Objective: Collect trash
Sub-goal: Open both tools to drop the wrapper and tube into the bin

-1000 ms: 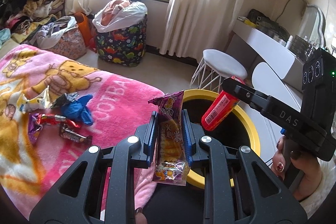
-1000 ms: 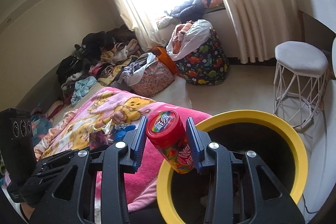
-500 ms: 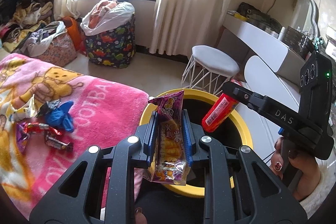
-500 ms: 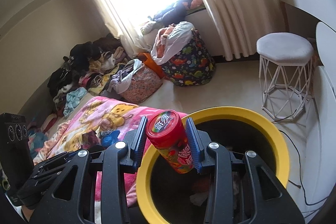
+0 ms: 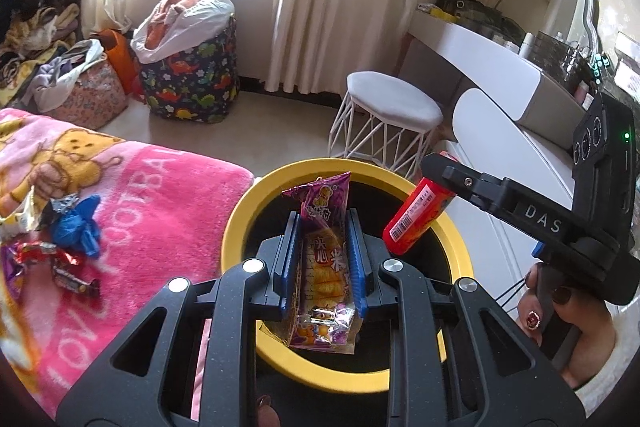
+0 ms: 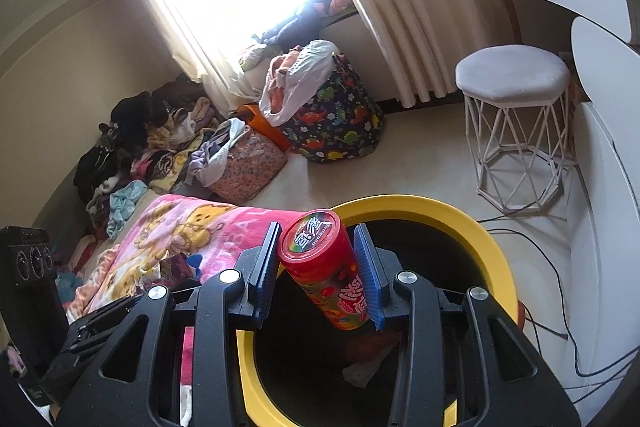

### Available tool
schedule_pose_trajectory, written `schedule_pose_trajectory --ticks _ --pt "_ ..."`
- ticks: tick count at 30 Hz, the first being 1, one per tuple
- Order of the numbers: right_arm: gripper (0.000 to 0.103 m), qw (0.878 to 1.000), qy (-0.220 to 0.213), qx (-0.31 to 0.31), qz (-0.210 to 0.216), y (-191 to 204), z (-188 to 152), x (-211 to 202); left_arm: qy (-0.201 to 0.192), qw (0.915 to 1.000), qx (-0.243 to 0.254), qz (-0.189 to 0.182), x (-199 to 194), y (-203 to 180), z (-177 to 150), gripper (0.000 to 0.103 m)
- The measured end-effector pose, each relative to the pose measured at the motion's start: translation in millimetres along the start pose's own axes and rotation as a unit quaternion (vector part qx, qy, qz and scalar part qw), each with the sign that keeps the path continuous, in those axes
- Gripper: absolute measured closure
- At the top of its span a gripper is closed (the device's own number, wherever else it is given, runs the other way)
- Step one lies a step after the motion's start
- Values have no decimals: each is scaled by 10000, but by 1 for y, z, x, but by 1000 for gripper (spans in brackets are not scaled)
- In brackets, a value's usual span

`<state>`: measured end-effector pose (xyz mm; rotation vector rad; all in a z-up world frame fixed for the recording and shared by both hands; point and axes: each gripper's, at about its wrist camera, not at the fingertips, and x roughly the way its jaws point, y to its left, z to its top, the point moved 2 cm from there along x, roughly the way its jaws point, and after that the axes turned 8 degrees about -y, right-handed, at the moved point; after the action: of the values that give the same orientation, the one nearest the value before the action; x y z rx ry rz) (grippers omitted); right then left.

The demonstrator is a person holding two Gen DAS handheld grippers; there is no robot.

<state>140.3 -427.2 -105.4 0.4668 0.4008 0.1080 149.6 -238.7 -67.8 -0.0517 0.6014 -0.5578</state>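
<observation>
Left wrist view: my left gripper [image 5: 323, 259] pinches a purple snack packet [image 5: 325, 263] upright above the mouth of the yellow-rimmed bin [image 5: 236, 223]. My right gripper [image 6: 318, 275] clamps a red candy tube [image 6: 326, 275], tilted over the same opening. Neither piece is released yet, so both drops remain. Some scraps already lie in the bin's bottom. More wrappers [image 5: 60, 267] and a blue crumple [image 5: 80, 227] wait on the pink blanket [image 5: 160, 195], so I judge the job partway done.

Bin beside the bed
Bin [image 5: 240, 211] right of blanket [image 5: 160, 195]; wrappers [image 5: 60, 267] on blanket; stool [image 5: 390, 103] beyond bin.
</observation>
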Motion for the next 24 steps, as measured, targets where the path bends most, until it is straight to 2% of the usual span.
schedule_pose_trajectory --ticks 11,13,14,15,16,17,18,21,24 --pt "67 9995 85 191 -252 -12 -3 4 132 9999 -33 -104 28 -2 4 86" --pt "66 9992 84 225 -310 -14 -4 4 132 9999 -34 -47 30 1 5 75" --pt "65 9991 93 223 -343 -15 -4 5 129 9999 -66 -6 30 3 6 63" --pt "64 9990 93 210 -388 -14 -4 5 116 9999 -110 7 29 5 5 55" --pt "61 9989 85 214 -404 -13 -5 4 107 9998 -135 22 28 7 4 53" --pt "53 9988 73 229 -418 -13 -5 4 98 9998 -141 43 26 9 4 49" --pt "48 9988 43 238 -437 -12 -5 3 84 9998 -143 94 24 12 3 40" --pt "47 9989 66 136 -448 -8 -5 5 -8 9996 -137 260 16 19 3 16" --pt "41 9990 47 23 -437 -3 -6 6 -86 9991 -113 409 8 24 5 11"
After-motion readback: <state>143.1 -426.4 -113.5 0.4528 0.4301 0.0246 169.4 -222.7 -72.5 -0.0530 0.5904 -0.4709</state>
